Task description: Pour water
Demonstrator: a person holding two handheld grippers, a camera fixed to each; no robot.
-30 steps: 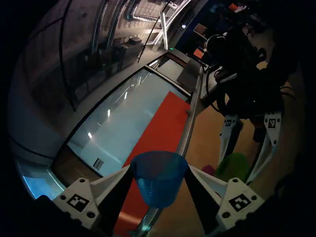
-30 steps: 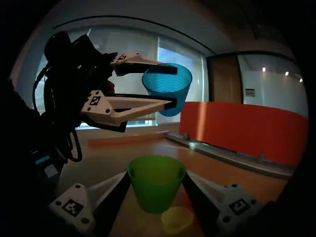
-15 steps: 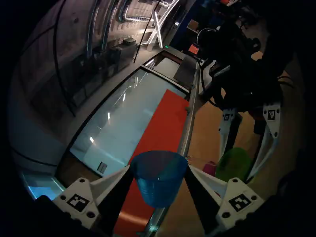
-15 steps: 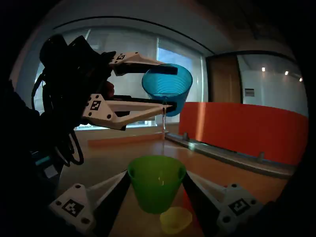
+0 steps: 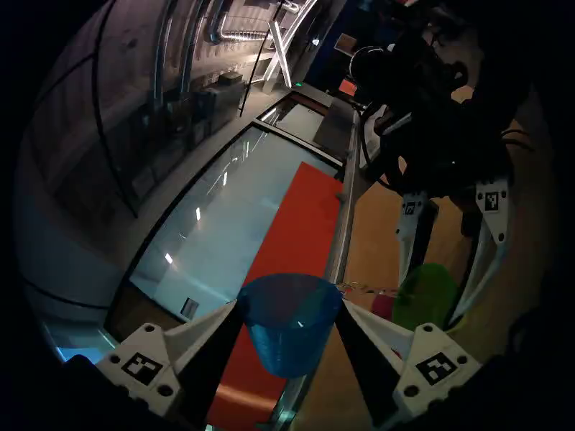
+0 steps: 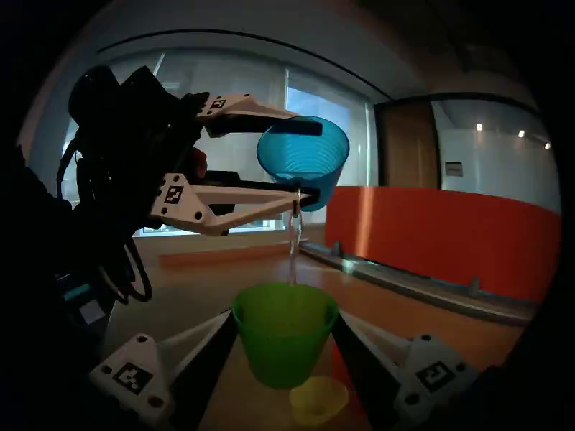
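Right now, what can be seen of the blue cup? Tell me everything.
The blue cup is a translucent, tapered tumbler with fine ribbed walls, plastic by its look. It hangs in the air, clamped across its sides by both fingers of the left tool, and is tipped well over. A thin stream of water runs off its lower lip into the green cup below; the cups do not touch.
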